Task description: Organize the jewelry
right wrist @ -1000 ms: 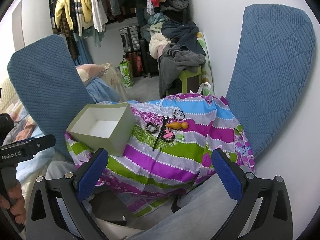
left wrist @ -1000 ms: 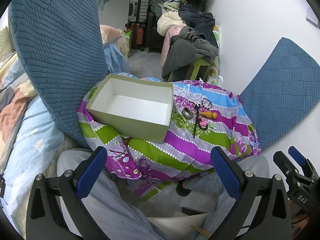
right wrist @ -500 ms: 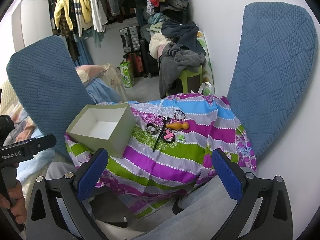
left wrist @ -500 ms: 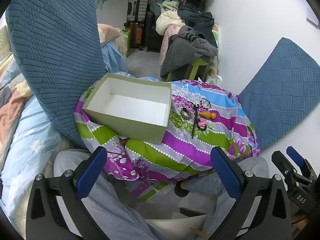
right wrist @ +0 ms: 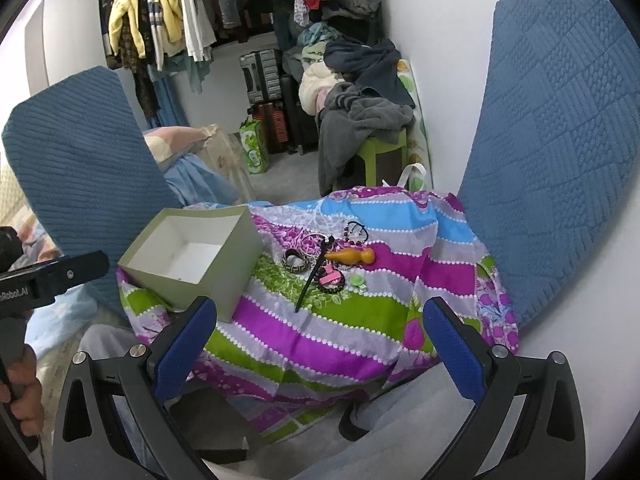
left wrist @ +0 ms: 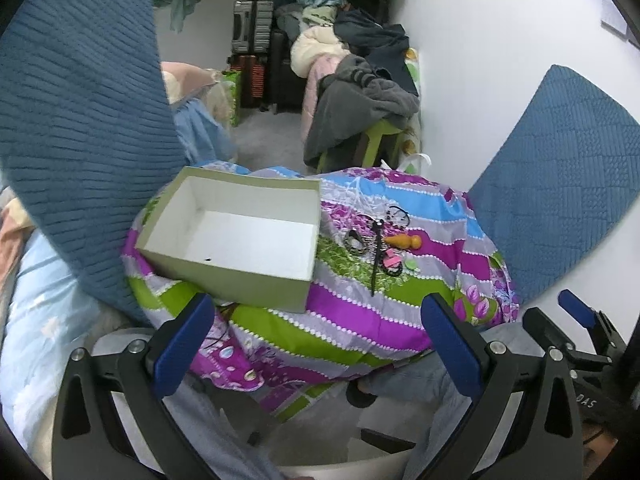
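Left wrist view: the left gripper (left wrist: pixel 318 340) is spread wide with nothing between its blue pads, hanging low in front of a lumpy surface covered by a striped floral cloth (left wrist: pixel 352 316). An open green box (left wrist: pixel 236 232) with a white inside sits on the left part of the cloth, and there's just a tiny dark speck on its floor. The jewelry pile (left wrist: pixel 380 240) lies right of the box, close to it but not touching: a couple of dark bracelets, a long black hairpin (left wrist: pixel 375 260) pointing toward the camera, an orange wooden piece (left wrist: pixel 404 242), plus something pink and something small and green. The right gripper (left wrist: pixel 576 332) pokes in at the lower right edge. Can't tell from here how its jaws stand.

Right wrist view: the right gripper (right wrist: pixel 320 340) is also wide open and holding nothing, well short of the cloth (right wrist: pixel 348 320). Same layout, box (right wrist: pixel 192 256) left, jewelry (right wrist: pixel 328 260) in the middle, hairpin (right wrist: pixel 312 280) angled down over the pile. A hand (right wrist: pixel 18 396) at the far left edge grips the handle of the other gripper. Blue quilted cushions (right wrist: pixel 560 152) stand on both sides.
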`<action>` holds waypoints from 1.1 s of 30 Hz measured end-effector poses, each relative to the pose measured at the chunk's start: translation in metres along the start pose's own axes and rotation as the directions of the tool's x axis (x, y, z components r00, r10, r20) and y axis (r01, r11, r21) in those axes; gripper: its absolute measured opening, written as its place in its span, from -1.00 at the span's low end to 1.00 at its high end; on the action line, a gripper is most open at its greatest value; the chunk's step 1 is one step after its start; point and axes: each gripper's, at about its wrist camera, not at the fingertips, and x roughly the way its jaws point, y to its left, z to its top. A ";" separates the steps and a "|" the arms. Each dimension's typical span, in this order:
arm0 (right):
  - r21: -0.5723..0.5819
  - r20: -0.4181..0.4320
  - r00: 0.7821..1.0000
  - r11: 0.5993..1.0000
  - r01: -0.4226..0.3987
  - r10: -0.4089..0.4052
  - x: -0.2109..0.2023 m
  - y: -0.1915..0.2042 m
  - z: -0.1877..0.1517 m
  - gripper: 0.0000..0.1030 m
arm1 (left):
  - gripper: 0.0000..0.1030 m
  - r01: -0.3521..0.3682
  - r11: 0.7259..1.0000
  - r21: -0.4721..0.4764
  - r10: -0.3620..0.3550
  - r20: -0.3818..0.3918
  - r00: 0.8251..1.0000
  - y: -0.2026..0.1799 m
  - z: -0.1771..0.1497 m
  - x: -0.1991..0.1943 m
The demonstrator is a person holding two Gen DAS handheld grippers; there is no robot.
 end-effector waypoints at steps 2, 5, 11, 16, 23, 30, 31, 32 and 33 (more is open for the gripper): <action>0.002 0.013 0.999 0.999 -0.032 0.032 0.006 -0.004 0.001 0.99 | 0.99 0.024 1.000 0.014 -0.024 0.000 1.000 -0.003 0.002 0.011; 0.010 0.031 0.998 0.999 -0.051 0.051 0.015 -0.009 0.005 0.92 | 0.99 0.042 0.999 0.024 -0.041 -0.023 0.999 -0.006 0.005 0.027; 0.030 0.003 0.997 0.997 -0.071 0.071 0.048 -0.026 0.003 0.35 | 0.97 0.078 0.997 0.002 -0.078 -0.030 0.997 -0.010 0.009 0.054; 0.040 -0.020 0.998 0.998 -0.056 0.057 0.072 -0.037 -0.002 0.02 | 0.86 0.126 0.992 0.030 -0.124 -0.043 0.991 -0.023 0.015 0.076; 0.044 -0.025 0.997 0.997 -0.067 0.069 0.106 -0.052 -0.006 -0.02 | 0.63 0.173 0.984 0.053 -0.170 -0.059 0.984 -0.044 0.024 0.114; 0.022 -0.033 0.996 0.996 -0.083 0.084 0.140 -0.064 -0.005 0.05 | 0.41 0.210 0.977 0.043 -0.205 -0.109 0.973 -0.061 0.032 0.158; 0.014 -0.046 0.996 0.997 -0.082 0.083 0.146 -0.064 -0.005 0.05 | 0.40 0.213 0.976 0.042 -0.207 -0.116 0.971 -0.062 0.032 0.165; -0.003 -0.063 0.994 0.996 -0.087 0.087 0.155 -0.064 -0.006 0.05 | 0.34 0.215 0.976 0.041 -0.209 -0.128 0.970 -0.064 0.032 0.174; -0.013 -0.072 0.994 0.996 -0.087 0.086 0.160 -0.065 -0.005 0.04 | 0.17 0.219 0.975 0.039 -0.211 -0.142 0.967 -0.065 0.033 0.183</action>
